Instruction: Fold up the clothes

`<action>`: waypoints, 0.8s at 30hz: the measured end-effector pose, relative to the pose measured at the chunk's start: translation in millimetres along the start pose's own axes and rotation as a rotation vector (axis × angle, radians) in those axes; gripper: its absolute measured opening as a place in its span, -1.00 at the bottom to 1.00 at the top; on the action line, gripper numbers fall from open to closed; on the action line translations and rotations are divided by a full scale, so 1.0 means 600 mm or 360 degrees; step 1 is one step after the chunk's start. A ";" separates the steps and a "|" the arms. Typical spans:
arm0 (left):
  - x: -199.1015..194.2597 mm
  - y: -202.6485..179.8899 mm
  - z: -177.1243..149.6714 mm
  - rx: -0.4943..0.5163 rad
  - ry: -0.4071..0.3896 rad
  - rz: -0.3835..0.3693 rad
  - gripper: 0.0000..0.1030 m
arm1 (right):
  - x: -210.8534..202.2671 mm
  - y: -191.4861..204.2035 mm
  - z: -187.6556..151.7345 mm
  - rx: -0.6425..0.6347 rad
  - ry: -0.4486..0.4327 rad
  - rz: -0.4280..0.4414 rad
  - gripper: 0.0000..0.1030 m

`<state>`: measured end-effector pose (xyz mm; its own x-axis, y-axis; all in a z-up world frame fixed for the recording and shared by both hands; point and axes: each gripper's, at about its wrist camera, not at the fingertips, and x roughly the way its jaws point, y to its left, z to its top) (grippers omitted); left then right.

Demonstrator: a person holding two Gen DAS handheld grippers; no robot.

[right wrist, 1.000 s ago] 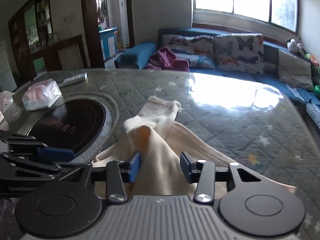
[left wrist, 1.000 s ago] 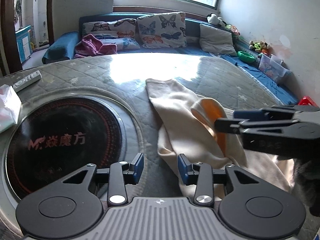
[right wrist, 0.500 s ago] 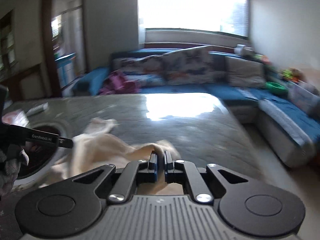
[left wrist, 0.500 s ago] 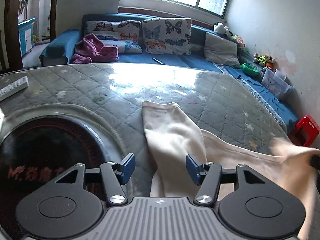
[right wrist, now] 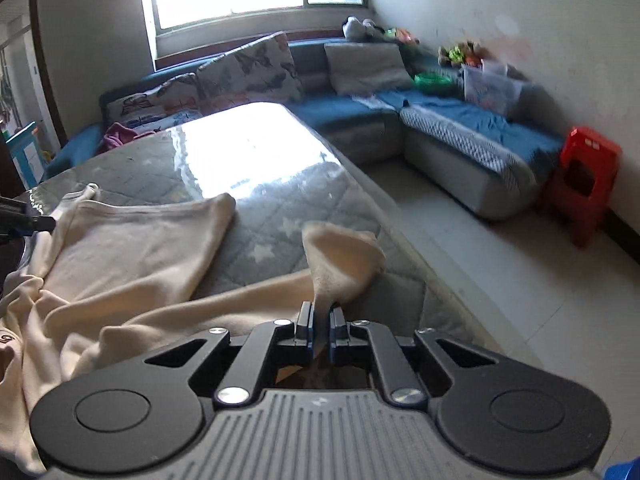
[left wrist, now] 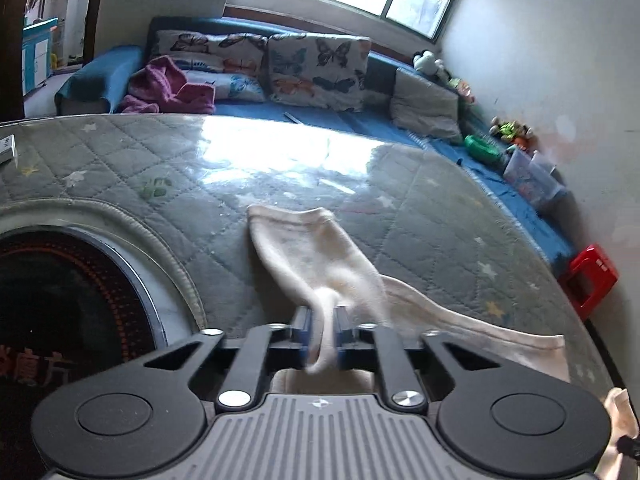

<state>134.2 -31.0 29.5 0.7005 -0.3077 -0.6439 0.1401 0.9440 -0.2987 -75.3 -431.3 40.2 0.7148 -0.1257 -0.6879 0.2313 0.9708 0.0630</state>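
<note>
Between both pairs of fingers you have cream cloth pinched, over the quilted tabletop.

Your left gripper [left wrist: 322,334] is closed on a fold of the cream garment [left wrist: 320,256]; ahead of its fingers [left wrist: 301,332] one leg lies flat on the grey quilted tabletop [left wrist: 160,168], with its hem at the far end, and a second leg runs to the right of the fingers toward the tabletop edge. To the left of these fingers sits the dark round cooktop [left wrist: 60,300]. Your right gripper [right wrist: 319,330] is also closed, on a raised corner of the same garment [right wrist: 132,248], which stands up just ahead of its fingers [right wrist: 304,326]. To the left of them the cloth spreads in loose folds. Beyond the tabletop is the blue sofa [right wrist: 460,128], and to the right the red stool [right wrist: 586,184].
</note>
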 end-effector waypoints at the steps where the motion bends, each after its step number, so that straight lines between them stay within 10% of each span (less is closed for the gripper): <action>1: -0.009 0.003 -0.002 -0.0002 -0.0020 0.0008 -0.80 | 0.003 0.000 -0.003 -0.0006 0.0006 -0.0009 -0.83; 24: -0.353 0.188 -0.165 -0.0370 -0.0250 0.0561 -0.81 | 0.009 0.027 -0.012 -0.0158 0.0027 0.0016 -0.82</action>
<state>-67.5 129.0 62.7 0.7776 0.0665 -0.6253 -0.2746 0.9305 -0.2424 -72.5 -415.0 32.4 0.7054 -0.1131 -0.6998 0.1571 0.9876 -0.0012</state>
